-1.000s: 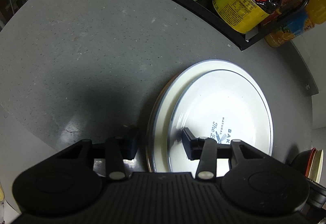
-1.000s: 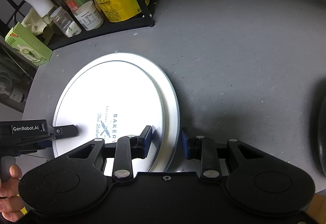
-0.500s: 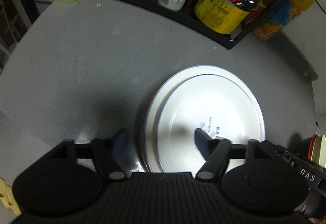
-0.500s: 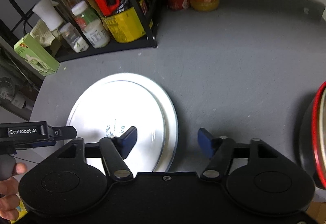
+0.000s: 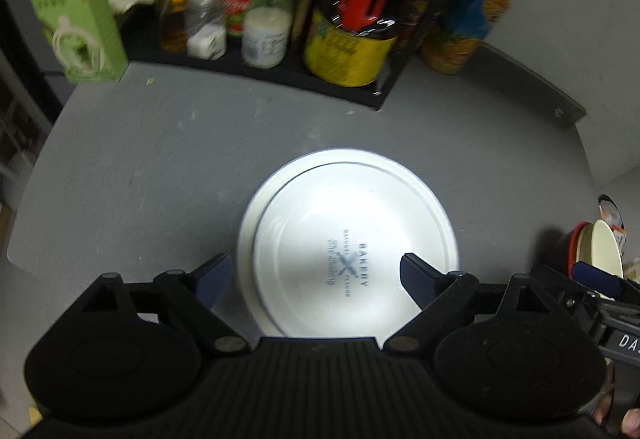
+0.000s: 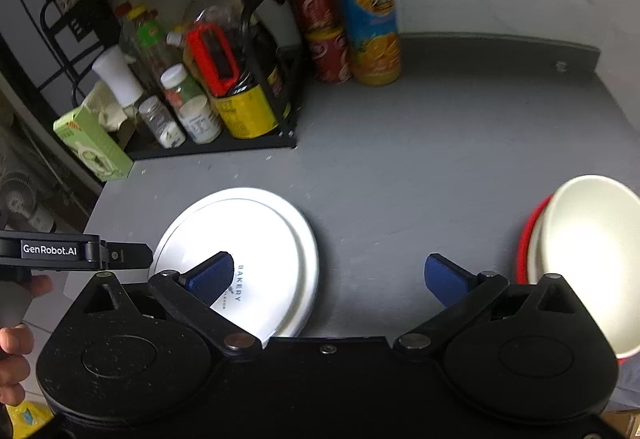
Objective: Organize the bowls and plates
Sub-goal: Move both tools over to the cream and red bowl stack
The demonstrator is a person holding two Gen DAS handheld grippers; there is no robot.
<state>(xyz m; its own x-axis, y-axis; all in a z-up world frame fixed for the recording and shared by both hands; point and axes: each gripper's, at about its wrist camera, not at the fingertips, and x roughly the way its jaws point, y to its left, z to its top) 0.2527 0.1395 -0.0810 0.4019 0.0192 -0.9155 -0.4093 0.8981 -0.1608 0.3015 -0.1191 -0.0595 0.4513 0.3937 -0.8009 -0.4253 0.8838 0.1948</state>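
Since a second ago I've pulled both tongs back and up off the stacked white plates (image 5: 348, 239) on the grey table (image 6: 420, 175), so my left tongs (image 5: 316, 275) and right tongs (image 6: 328, 275) now hang spread wide, holding nothing, the cream bowl (image 6: 592, 255) just right.

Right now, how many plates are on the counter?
2 visible, stacked near the counter's left edge: the smaller plate printed BAKERY sits on the larger plate. More could be hidden underneath. The dishes at far right look like bowls.
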